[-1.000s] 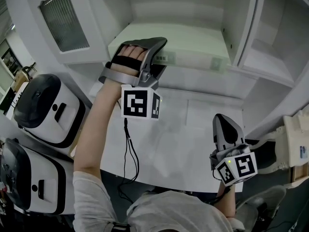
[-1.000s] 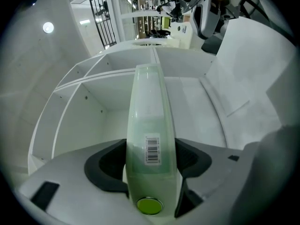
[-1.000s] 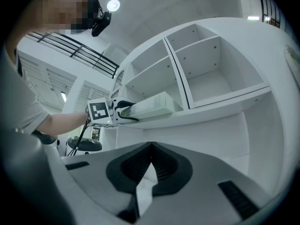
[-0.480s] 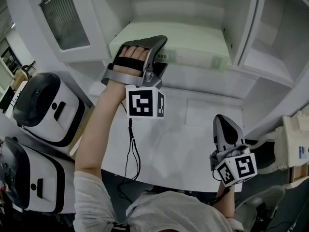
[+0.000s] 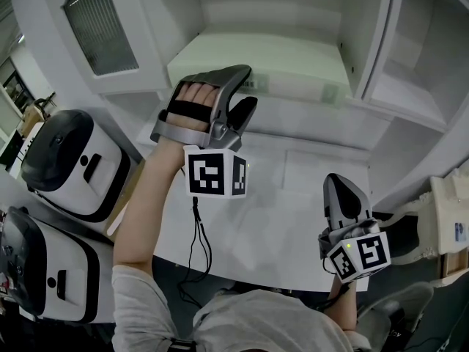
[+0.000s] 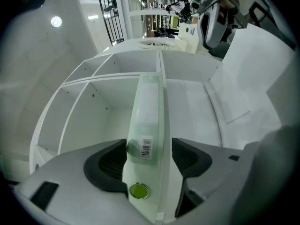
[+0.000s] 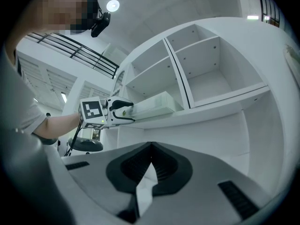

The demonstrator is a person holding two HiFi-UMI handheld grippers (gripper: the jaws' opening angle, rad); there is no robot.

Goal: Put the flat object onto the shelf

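Flat object: a pale green flat object [image 5: 271, 61] lies on the shelf [image 5: 308, 119] of a white cabinet, in the compartment left of the upright divider. Its near end sticks out slightly over the shelf's front edge.
Object details: the left gripper view shows the flat object [image 6: 147, 102] edge-on, with a barcode label [image 6: 146, 147] and a round green sticker [image 6: 138, 190] on its near end.
Left gripper: the left gripper [image 5: 248, 86] is raised to the shelf at the object's near left corner. Its jaws stand apart, one on each side of the object's end [image 6: 149, 144]. A gap shows on the right pad's side, and the left pad is at the object's edge, so nothing is clamped.
Right gripper: the right gripper [image 5: 335, 185] is held low over the white worktop [image 5: 278, 211], well apart from the shelf. Its jaws are together at the tips with nothing between them [image 7: 150, 149].
Right gripper's outlook: it looks up at the flat object [image 7: 157, 104] on the shelf [image 7: 211, 108], with the left gripper [image 7: 117, 111] at the object's end.
Surroundings: two white and black appliances [image 5: 66, 160] stand at the left.
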